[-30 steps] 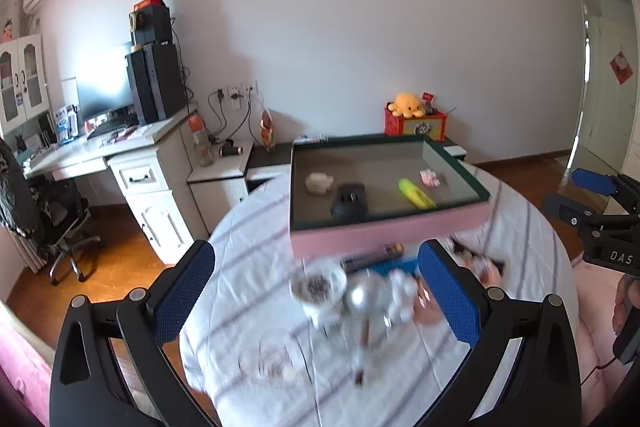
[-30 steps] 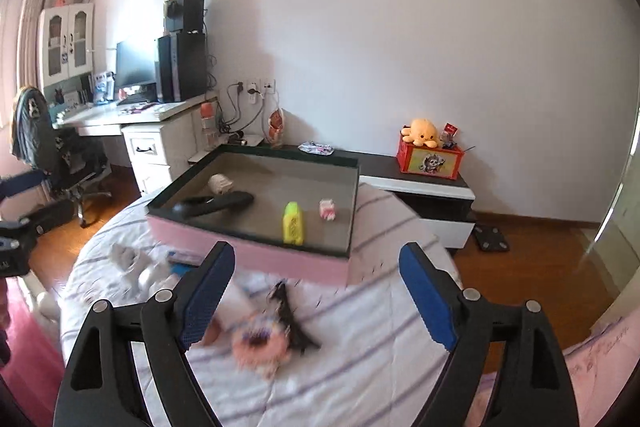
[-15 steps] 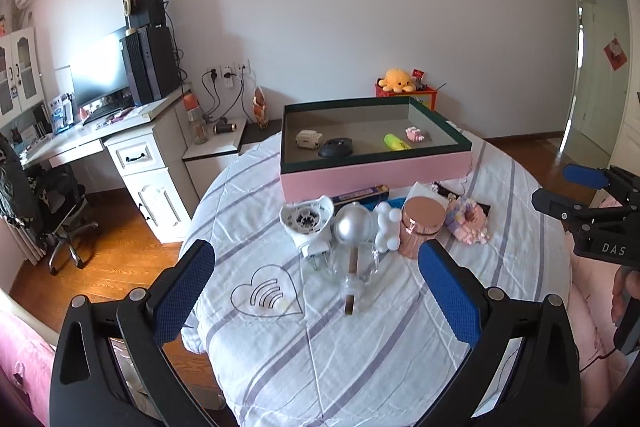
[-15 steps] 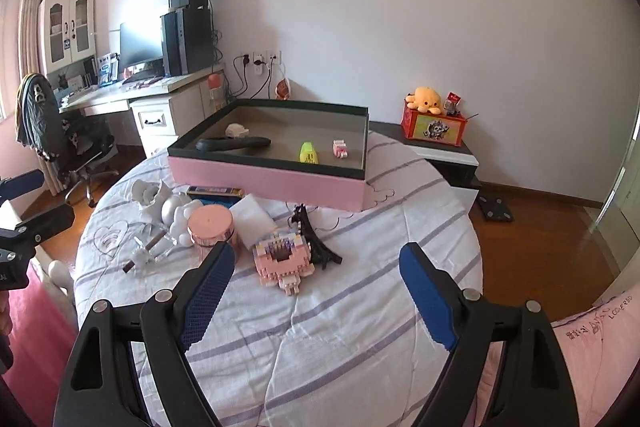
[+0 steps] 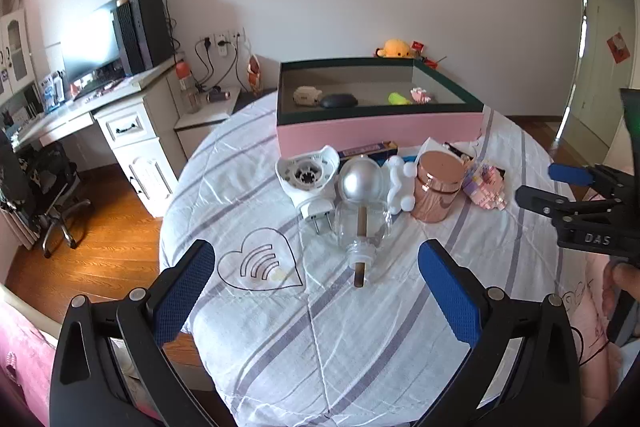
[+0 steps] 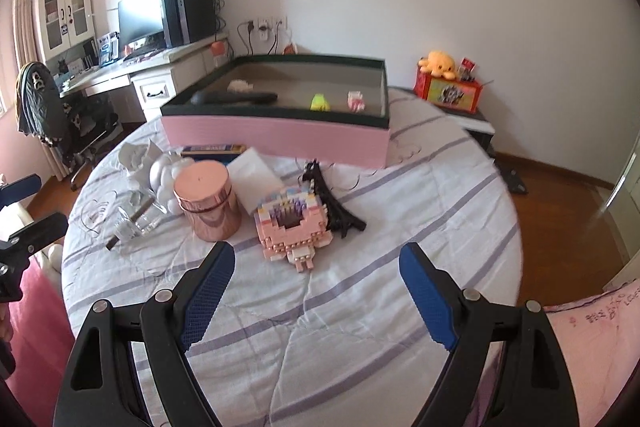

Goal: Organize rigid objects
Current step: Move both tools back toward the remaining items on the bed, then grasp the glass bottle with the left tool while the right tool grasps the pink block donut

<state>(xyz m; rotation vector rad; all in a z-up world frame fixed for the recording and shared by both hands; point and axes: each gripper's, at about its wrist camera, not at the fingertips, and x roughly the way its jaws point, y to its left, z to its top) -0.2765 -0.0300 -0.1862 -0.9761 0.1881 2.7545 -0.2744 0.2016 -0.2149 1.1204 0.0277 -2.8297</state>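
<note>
A pink box (image 5: 378,131) (image 6: 276,137) with a dark green rim sits at the far side of the round table; inside lie a black mouse (image 5: 338,101), a yellow-green piece (image 5: 399,99) and small pale items. In front of it stand a copper tin (image 5: 436,185) (image 6: 208,205), a pink brick model (image 6: 294,225), a black tower model (image 6: 334,201), a clear bottle with a silver ball (image 5: 360,207) and a white plug device (image 5: 308,179). My left gripper (image 5: 316,287) is open above the near tablecloth. My right gripper (image 6: 316,287) is open, short of the brick model.
The striped white tablecloth (image 6: 360,307) covers the table. A clear heart-shaped plate (image 5: 260,263) lies near the left fingers. A desk with monitor and chair (image 5: 60,107) stands left; a low cabinet with a plush toy (image 6: 448,83) is at the back right.
Both cameras have sunk and tipped down toward the table. The box sits farther up in view and the loose objects are now sharp and nearer the fingers.
</note>
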